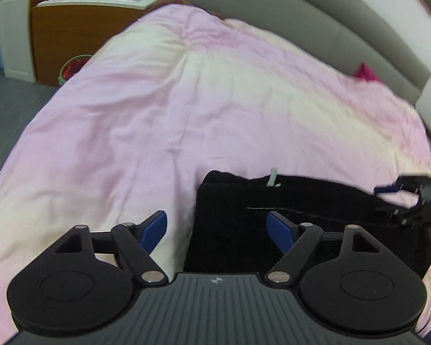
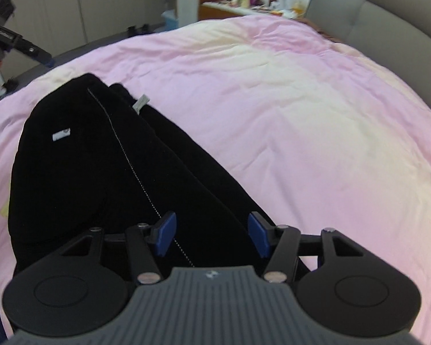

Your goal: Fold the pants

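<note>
So the black pants (image 2: 106, 172) are lying folded on the bed, on top of a pink and cream duvet (image 1: 186, 109) that covers pretty much the whole mattress. They sit at the near edge of the bed. You can see a small white tag (image 2: 61, 136) on the top layer and a pale label (image 2: 140, 103) sticking out at the far end, plus a line of light stitching (image 2: 129, 161) running down the fabric.

The left hand-held gripper (image 1: 217, 231) has its blue pads spread wide with nothing between them, hovering at the near left corner of the pants. The right hand-held gripper (image 2: 212, 235) is also spread open and holds nothing, above the near end of the pants.

Grey padded headboard (image 1: 301, 8) along the far side, a wooden dresser (image 1: 80, 26) cluttered with bottles off to the far left, and a red basket (image 1: 71, 67) on the floor beside the bed
</note>
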A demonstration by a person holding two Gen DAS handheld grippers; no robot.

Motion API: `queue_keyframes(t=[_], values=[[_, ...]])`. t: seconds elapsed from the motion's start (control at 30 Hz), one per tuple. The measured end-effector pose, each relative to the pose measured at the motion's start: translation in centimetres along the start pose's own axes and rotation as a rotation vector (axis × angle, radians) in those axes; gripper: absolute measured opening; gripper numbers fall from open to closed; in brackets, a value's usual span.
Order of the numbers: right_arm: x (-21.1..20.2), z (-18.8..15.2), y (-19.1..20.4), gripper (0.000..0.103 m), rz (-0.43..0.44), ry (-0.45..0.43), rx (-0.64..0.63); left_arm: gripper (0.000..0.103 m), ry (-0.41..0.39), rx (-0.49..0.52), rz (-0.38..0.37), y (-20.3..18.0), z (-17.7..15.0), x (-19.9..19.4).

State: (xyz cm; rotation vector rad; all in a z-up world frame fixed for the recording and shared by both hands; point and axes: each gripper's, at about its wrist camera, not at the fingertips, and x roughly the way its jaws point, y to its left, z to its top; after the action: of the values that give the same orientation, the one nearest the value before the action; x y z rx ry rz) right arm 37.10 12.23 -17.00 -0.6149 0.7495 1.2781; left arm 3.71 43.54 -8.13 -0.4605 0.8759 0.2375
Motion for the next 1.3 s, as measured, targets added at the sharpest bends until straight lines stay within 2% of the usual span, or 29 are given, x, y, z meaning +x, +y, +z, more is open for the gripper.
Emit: queue_keyframes(t=[0.07, 0.17, 0.27, 0.3, 0.33, 0.37, 0.4, 0.47, 0.5, 0.53, 0.6, 0.7, 0.77, 0.83, 0.9, 0.93, 0.97, 1.03, 1.07, 1.13, 1.23, 1.27, 1.3], values=[[0.7, 0.0, -0.2, 0.053, 0.024, 0.016, -0.012, 0.090, 0.030, 0.033, -0.053, 0.0, 0.1, 1.8], [1.8, 0.0, -0.9, 0.053, 0.069, 0.039, 0.002, 0.088, 0.091, 0.029, -0.151, 0.5, 0.2, 4.1], [3.5, -0.2, -1.8, 0.048, 0.126, 0.096, 0.024, 0.083, 0.155, -0.052, -0.147, 1.9, 0.3, 6.2], [3.9, -0.4, -1.9, 0.044, 0.145, 0.118, 0.032, 0.065, 0.161, -0.087, -0.182, 2.3, 0.2, 6.4], [4.2, -0.6, -2.0, 0.038, 0.162, 0.131, 0.037, 0.045, 0.140, -0.104, -0.226, 2.5, 0.1, 6.1], [4.3, -0.7, -1.9, 0.035, 0.172, 0.134, 0.034, 0.044, 0.101, -0.090, -0.244, 2.3, 0.0, 5.4], [4.3, -0.8, -1.8, 0.026, 0.182, 0.133, 0.036, 0.033, 0.063, -0.051, -0.243, 1.8, -0.1, 4.6], [3.8, -0.9, -1.5, 0.017, 0.194, 0.114, 0.019, 0.026, 0.025, 0.012, -0.275, 1.1, -0.1, 3.4], [3.4, -0.9, -1.5, 0.011, 0.194, 0.100, 0.011, 0.018, 0.015, 0.018, -0.307, 1.1, -0.1, 3.0], [2.9, -1.0, -1.5, 0.007, 0.198, 0.083, 0.015, 0.013, 0.002, 0.009, -0.346, 1.2, 0.1, 2.6], [1.6, -0.9, -2.0, 0.006, 0.196, 0.028, 0.040, 0.012, -0.036, -0.018, -0.404, 1.4, 0.5, 2.1], [-0.5, -0.5, -2.8, 0.005, 0.174, -0.046, 0.074, 0.011, -0.093, -0.053, -0.428, 1.4, 1.6, 2.0], [-1.4, -0.1, -3.5, 0.004, 0.155, -0.065, 0.086, 0.011, -0.086, -0.050, -0.385, 0.8, 2.2, 2.7], [-1.5, 0.4, -4.1, 0.004, 0.126, -0.060, 0.090, 0.012, -0.037, -0.032, -0.319, 0.4, 2.3, 4.4], [-0.2, 0.9, -4.4, 0.005, 0.104, -0.019, 0.088, 0.013, 0.009, -0.010, -0.222, 0.3, 1.9, 6.3], [0.9, 1.1, -4.3, 0.005, 0.095, 0.012, 0.085, 0.018, 0.007, -0.002, -0.188, 0.5, 1.6, 6.8], [2.3, 1.2, -4.1, 0.006, 0.073, 0.050, 0.074, 0.020, -0.003, -0.014, -0.171, 0.8, 1.5, 7.1], [4.9, 1.2, -3.6, 0.015, -0.003, 0.111, 0.061, 0.040, -0.027, -0.055, -0.147, 1.2, 1.6, 7.0], [5.8, 1.1, -3.5, 0.016, -0.020, 0.133, 0.067, 0.047, -0.040, -0.068, -0.122, 1.3, 1.7, 6.6], [6.3, 1.0, -3.2, 0.025, -0.077, 0.128, 0.078, 0.058, -0.074, -0.084, -0.058, 1.3, 2.0, 5.4], [4.1, 0.7, -3.9, 0.029, -0.119, 0.066, 0.152, 0.056, -0.166, -0.076, 0.090, 0.6, 2.3, 2.0], [2.7, 0.4, -4.0, 0.029, -0.137, 0.043, 0.178, 0.056, -0.205, -0.062, 0.115, 0.1, 2.2, 0.5], [1.1, -0.1, -4.1, 0.029, -0.154, 0.017, 0.211, 0.055, -0.240, -0.049, 0.106, -0.5, 2.0, -0.8]])
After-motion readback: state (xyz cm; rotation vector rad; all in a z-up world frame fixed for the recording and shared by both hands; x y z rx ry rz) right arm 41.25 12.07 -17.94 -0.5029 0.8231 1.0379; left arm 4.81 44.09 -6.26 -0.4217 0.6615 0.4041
